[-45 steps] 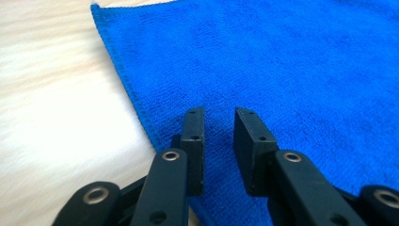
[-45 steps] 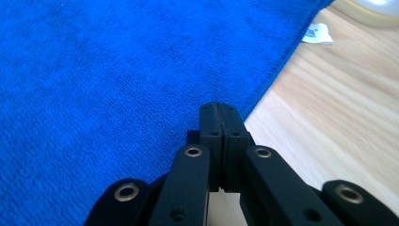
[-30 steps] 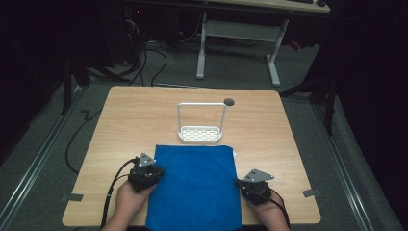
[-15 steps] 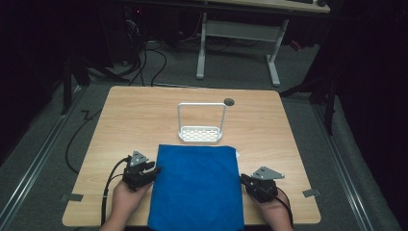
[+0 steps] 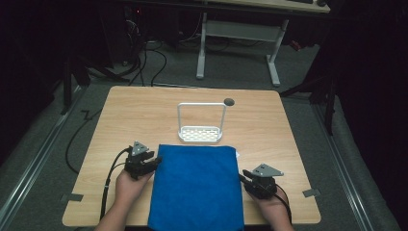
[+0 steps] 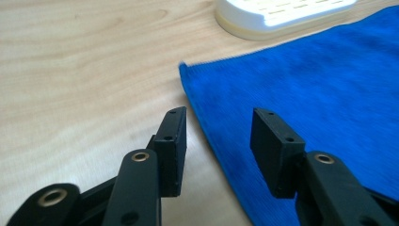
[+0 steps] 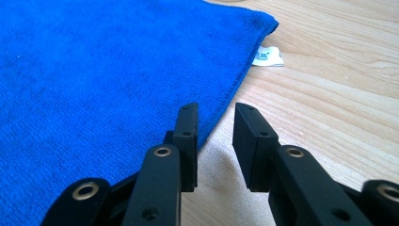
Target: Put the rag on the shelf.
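Bracketing the flat blue towel [image 5: 197, 185] with my left gripper [image 6: 219, 139] and right gripper [image 7: 214, 141], fingers parted, I am gripping nothing yet.

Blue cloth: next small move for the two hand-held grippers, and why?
Probably ease each inward and close on its side edge. The left hand-held gripper straddles the blue cloth edge with jaws open; the right hand-held gripper is open just beside the opposite edge.

Lighting: bright surface [image 5: 144, 110] from above, dark surroundings.
High view is dim and soft beyond the lit surface, floor nearly black. Both gripper views are evenly lit; blue cloth [image 6: 329, 94] smears with blur at its far edge, and a faint shadow lies under the right hand-held gripper [image 7: 214, 141].
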Tool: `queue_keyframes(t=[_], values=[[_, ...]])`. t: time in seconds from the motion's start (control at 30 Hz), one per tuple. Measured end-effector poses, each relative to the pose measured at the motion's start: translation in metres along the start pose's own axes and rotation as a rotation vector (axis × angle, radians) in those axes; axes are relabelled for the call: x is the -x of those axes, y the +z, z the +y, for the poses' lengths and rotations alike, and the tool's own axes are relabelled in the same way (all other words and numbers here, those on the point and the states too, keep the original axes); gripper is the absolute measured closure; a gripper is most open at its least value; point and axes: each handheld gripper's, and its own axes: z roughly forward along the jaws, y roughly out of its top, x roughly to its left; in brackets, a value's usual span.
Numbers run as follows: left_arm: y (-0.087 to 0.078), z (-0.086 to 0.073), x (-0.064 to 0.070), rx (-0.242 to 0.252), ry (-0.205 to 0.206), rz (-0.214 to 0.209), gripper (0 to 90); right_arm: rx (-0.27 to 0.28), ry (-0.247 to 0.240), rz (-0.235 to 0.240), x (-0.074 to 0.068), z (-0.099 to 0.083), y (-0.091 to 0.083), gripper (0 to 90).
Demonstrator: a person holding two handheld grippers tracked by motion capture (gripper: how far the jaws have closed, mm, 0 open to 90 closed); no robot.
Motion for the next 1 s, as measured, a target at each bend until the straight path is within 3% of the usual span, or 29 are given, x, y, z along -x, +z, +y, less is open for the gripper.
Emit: queue_keyframes(t=[0.23,0.3,0.33,0.37,0.43,0.57,0.7,0.8,0.9,1.0], values=[[0.016,0.011,-0.005,0.009,-0.027,0.017,55.4,0.029,0.012,0.006,0.003,0.002,-0.003,65.8],[0.022,0.016,-0.006,0.001,-0.027,0.018,53.6,0.030,0.010,0.031,0.005,0.002,-0.003,63.8],[0.025,0.017,-0.007,0.021,-0.022,0.029,53.6,0.031,0.012,0.037,0.006,0.003,-0.003,62.8],[0.027,0.018,-0.009,0.032,-0.039,0.027,53.8,0.035,0.018,0.047,0.007,0.004,-0.003,62.1],[0.029,0.019,-0.013,0.009,-0.087,0.021,54.1,0.053,0.027,0.043,0.007,0.005,-0.003,56.9],[0.031,0.019,-0.013,-0.008,-0.092,0.011,54.1,0.065,0.024,0.026,0.007,0.007,0.001,52.6],[0.033,0.020,-0.016,-0.016,-0.118,-0.009,55.2,0.078,0.027,0.009,0.010,0.022,0.015,52.8],[0.034,0.020,-0.014,-0.018,-0.107,-0.001,56.3,0.075,0.021,-0.013,0.012,0.030,0.022,53.2],[0.034,0.020,-0.013,-0.022,-0.093,-0.001,58.9,0.037,0.048,-0.053,0.021,0.041,0.042,56.4],[0.034,0.020,-0.013,-0.021,-0.095,-0.003,60.1,0.016,0.070,-0.062,0.029,0.046,0.052,57.4]])
